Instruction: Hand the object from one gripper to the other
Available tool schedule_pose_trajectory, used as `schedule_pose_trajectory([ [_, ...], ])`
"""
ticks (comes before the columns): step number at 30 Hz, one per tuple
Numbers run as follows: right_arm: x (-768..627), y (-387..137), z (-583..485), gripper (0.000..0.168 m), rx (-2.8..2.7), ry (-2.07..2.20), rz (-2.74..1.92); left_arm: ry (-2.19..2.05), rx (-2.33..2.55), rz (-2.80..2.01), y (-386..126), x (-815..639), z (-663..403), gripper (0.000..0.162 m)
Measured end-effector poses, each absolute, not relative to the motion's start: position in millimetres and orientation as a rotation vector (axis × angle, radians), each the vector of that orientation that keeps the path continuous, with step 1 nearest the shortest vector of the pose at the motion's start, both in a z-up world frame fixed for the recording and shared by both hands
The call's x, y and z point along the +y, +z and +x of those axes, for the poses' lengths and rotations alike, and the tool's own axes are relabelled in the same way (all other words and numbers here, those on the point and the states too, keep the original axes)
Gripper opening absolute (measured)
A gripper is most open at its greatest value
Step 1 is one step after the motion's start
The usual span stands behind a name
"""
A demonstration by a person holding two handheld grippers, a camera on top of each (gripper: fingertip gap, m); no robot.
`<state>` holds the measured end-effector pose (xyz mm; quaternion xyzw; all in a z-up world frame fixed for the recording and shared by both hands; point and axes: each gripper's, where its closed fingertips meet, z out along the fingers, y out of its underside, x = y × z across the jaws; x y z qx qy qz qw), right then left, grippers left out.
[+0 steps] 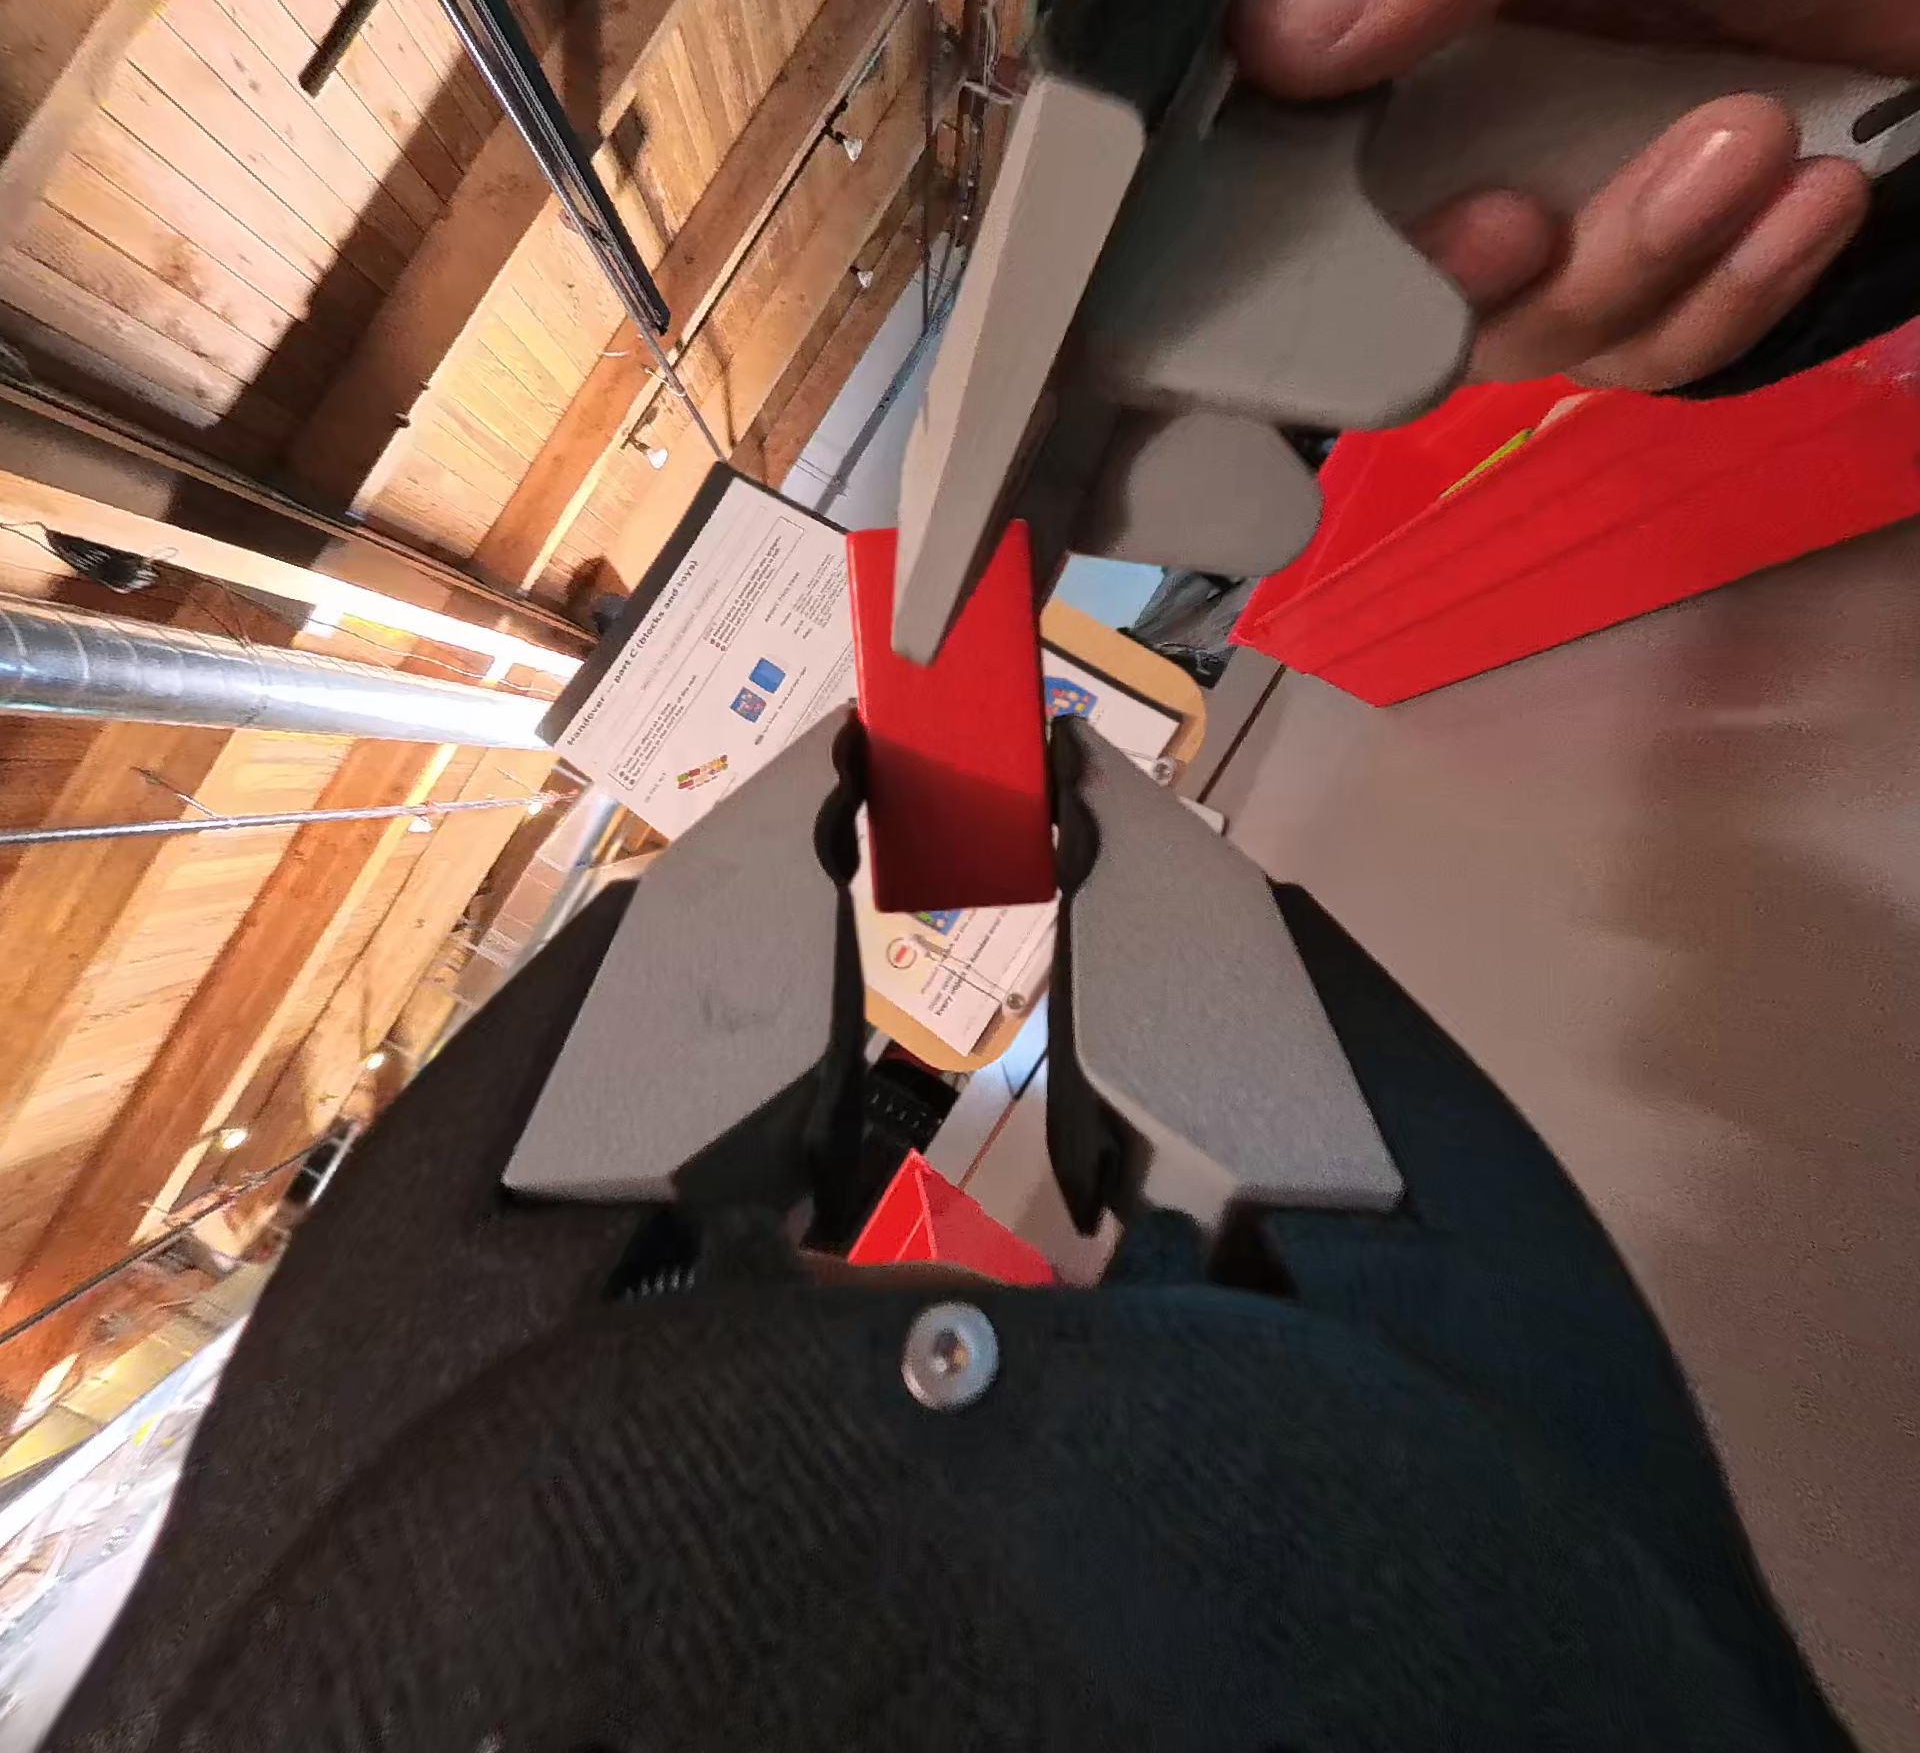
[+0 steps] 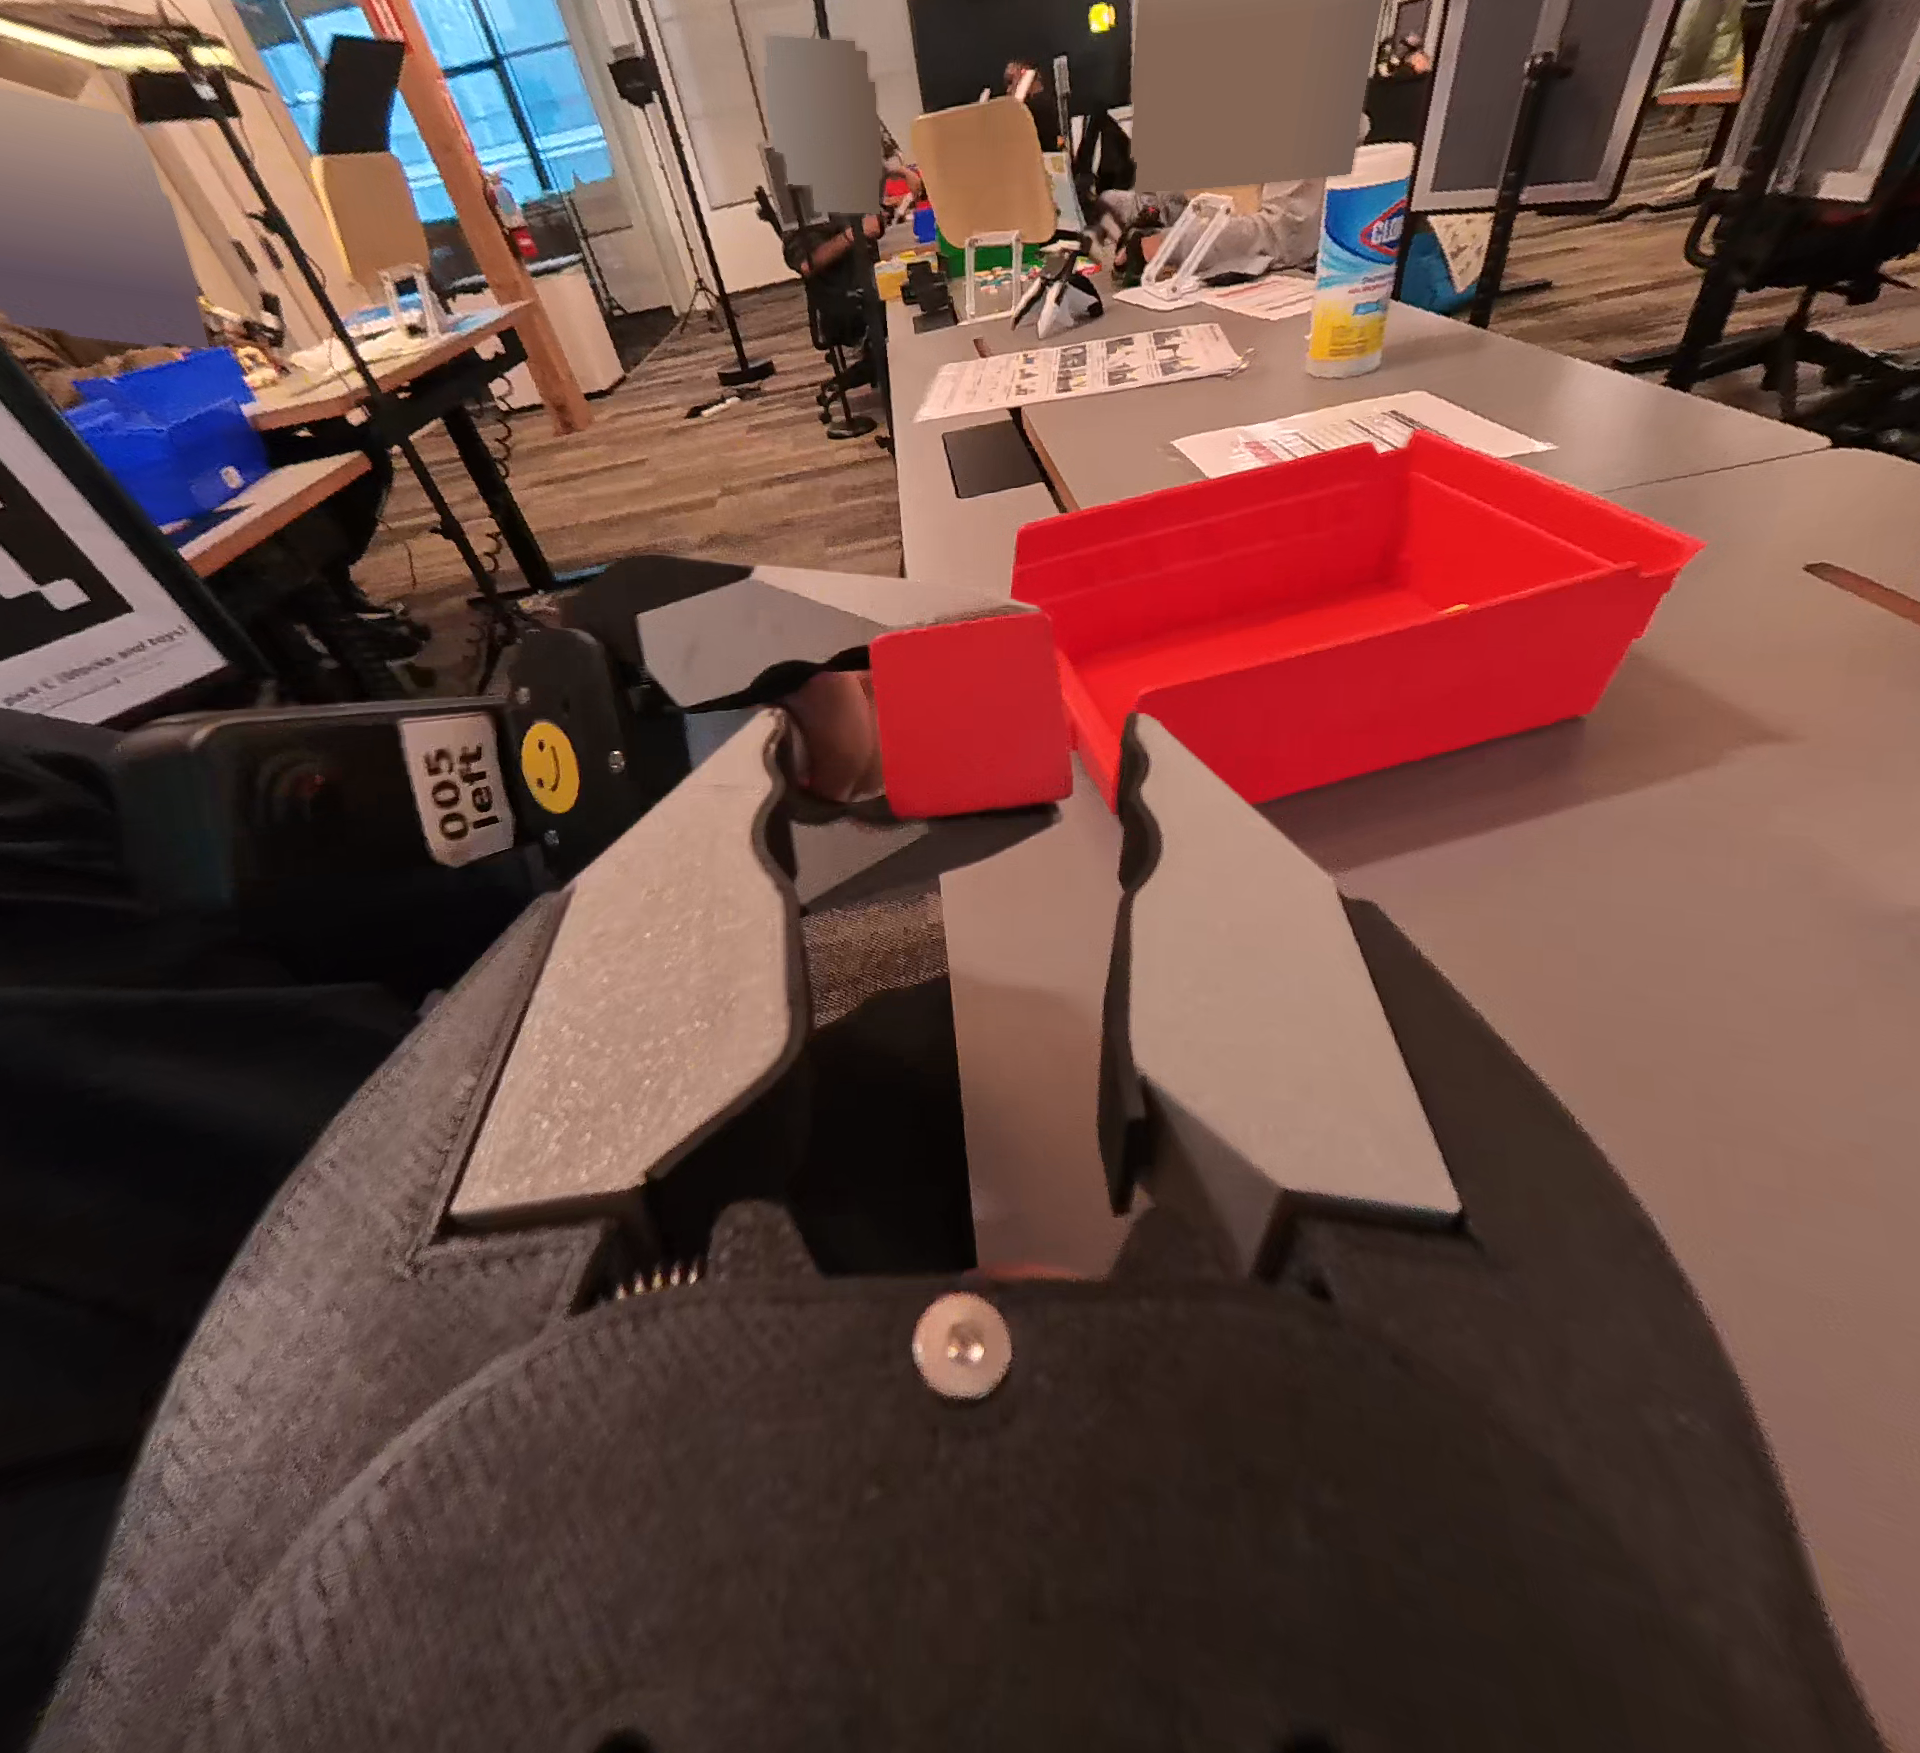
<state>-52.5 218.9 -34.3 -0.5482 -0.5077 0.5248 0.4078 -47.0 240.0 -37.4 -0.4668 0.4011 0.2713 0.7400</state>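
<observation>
A red block [image 1: 951,747] is clamped between the pads of my left gripper [image 1: 954,789], which is shut on its lower half. In the right wrist view the block [image 2: 971,716] hangs above the grey table's [image 2: 1610,1028] edge, held from the left by the left gripper's body [image 2: 343,789]. My right gripper [image 2: 951,758] is open, with a finger on each side of the block and a gap on both sides. In the left wrist view one of its fingers [image 1: 987,353] crosses in front of the block's top end, with a hand behind it.
An empty red bin [image 2: 1351,716] sits on the table just behind the block, and also shows in the left wrist view [image 1: 1558,550]. Papers [image 2: 1081,363] and a wipes canister [image 2: 1356,269] lie farther back. An instruction board [image 1: 707,664] stands behind. Only a small space, under 4 cm, lies between the two pairs of fingers.
</observation>
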Motion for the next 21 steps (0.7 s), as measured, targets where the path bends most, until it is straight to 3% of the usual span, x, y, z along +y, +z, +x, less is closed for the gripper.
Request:
schedule_pose_trajectory([
  [3, 223.4, -39.4, -53.3, 0.034, -1.285, 1.267, -1.389, 0.609, 0.894, -1.024, -41.2, 240.8, -44.0, 0.033],
  [12, 251.3, -42.2, -43.3, 0.032, -1.224, 1.119, -1.435, 0.507, 0.915, -1.053, -50.8, 241.4, -42.5, 0.032],
  [18, 340.4, -19.5, 55.2, 0.032, -0.917, 0.838, -1.53, 0.521, 0.799, -1.256, -45.9, 257.0, -84.4, 0.017],
  [20, 369.3, -23.7, 100.3, 0.032, -0.81, 0.744, -1.609, 0.468, 0.738, -1.308, -41.0, 259.5, -100.0, 0.0],
  [21, 380.2, -28.4, 120.0, 0.032, -0.772, 0.712, -1.652, 0.429, 0.712, -1.337, -39.6, 260.6, -105.7, 0.0],
])
